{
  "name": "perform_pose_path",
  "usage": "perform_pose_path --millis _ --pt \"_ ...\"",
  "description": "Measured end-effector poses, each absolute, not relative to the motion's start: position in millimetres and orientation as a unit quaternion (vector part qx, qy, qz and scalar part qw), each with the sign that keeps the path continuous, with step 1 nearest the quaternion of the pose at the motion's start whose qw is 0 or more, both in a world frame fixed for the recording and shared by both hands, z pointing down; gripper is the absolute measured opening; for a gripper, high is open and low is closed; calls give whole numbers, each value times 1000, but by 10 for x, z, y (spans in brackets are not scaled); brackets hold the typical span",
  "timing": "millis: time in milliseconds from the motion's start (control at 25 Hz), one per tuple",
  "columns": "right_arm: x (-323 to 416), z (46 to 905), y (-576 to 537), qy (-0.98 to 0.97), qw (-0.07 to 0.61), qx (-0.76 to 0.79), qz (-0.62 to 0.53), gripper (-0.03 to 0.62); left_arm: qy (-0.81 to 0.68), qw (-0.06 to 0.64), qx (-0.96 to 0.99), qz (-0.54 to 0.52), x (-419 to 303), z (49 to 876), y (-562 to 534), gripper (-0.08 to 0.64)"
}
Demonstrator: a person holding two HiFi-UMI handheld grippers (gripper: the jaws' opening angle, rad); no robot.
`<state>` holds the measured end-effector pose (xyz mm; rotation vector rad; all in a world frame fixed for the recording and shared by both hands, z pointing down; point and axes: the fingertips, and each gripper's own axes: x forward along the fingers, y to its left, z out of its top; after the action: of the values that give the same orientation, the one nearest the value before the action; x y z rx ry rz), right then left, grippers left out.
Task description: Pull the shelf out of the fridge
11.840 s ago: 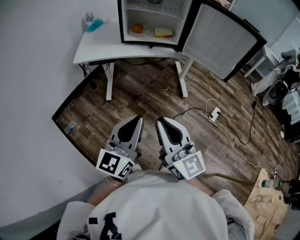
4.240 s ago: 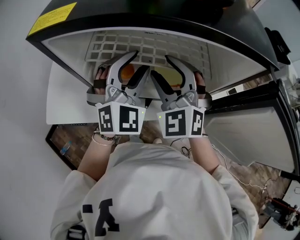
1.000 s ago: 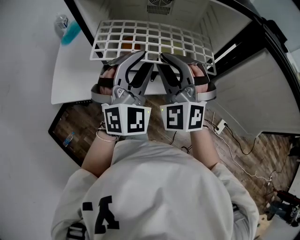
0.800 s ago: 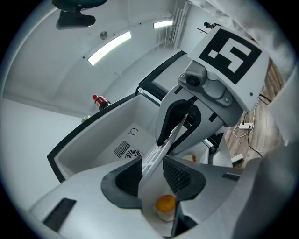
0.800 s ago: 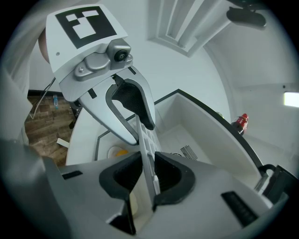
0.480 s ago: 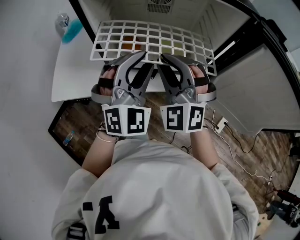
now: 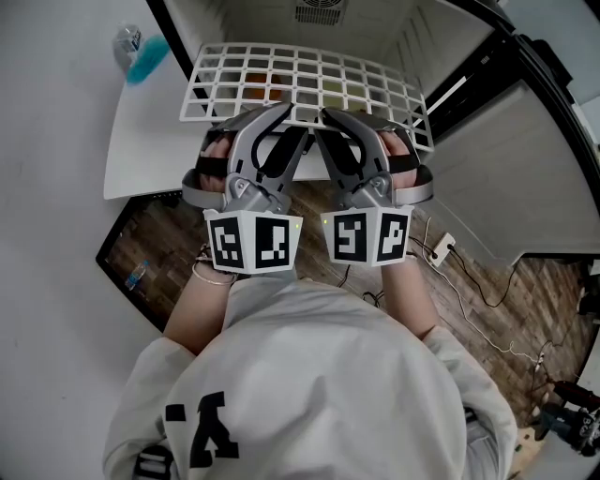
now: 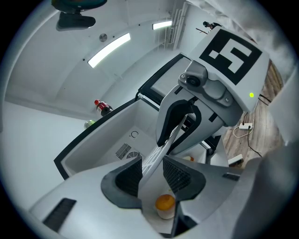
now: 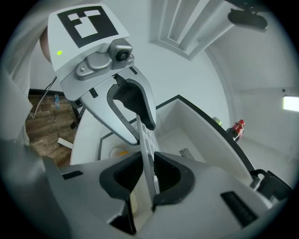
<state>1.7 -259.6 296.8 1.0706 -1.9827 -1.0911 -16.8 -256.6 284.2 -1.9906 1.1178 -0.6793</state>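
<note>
We look steeply down over a person's shoulders. Both hands reach forward, each holding a gripper, and both grip the near edge of a white wire shelf (image 7: 305, 82). The shelf sits at the upper centre of the frame, level, with its far edge at the mouth of the open fridge (image 7: 234, 19).

The left hand-held gripper (image 7: 286, 117) is clamped on the shelf's front rim. In its own view the rim runs edge-on between the two dark pads (image 8: 128, 177). The right hand-held gripper (image 7: 328, 117), just beside it, has the same rim between its jaws. They have just been closing and now pinch it (image 9: 149, 179).

Through the grid we see an orange food item (image 7: 262, 92) lying below inside the fridge. The left gripper view shows it on a small white dish (image 8: 164, 212).

The fridge stands on a white surface (image 7: 150, 141) at the left. A clear bottle with blue contents (image 7: 127, 42) lies on it at the upper left. The fridge door (image 7: 525, 178) hangs open at the right, close beside the shelf's right corner. Wooden floor (image 7: 159, 253) shows below, with a cable and power strip (image 7: 441, 251) at the right. A small red bottle (image 9: 237, 129) stands beyond the fridge's black rim.
</note>
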Motion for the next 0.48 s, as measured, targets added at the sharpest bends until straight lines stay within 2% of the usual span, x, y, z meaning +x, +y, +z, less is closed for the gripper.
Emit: perform_pose_path --millis 480 --pt "29 2951 -2519 -744 311 406 -431 83 430 377 -770 -283 -151 2833 -2493 133"
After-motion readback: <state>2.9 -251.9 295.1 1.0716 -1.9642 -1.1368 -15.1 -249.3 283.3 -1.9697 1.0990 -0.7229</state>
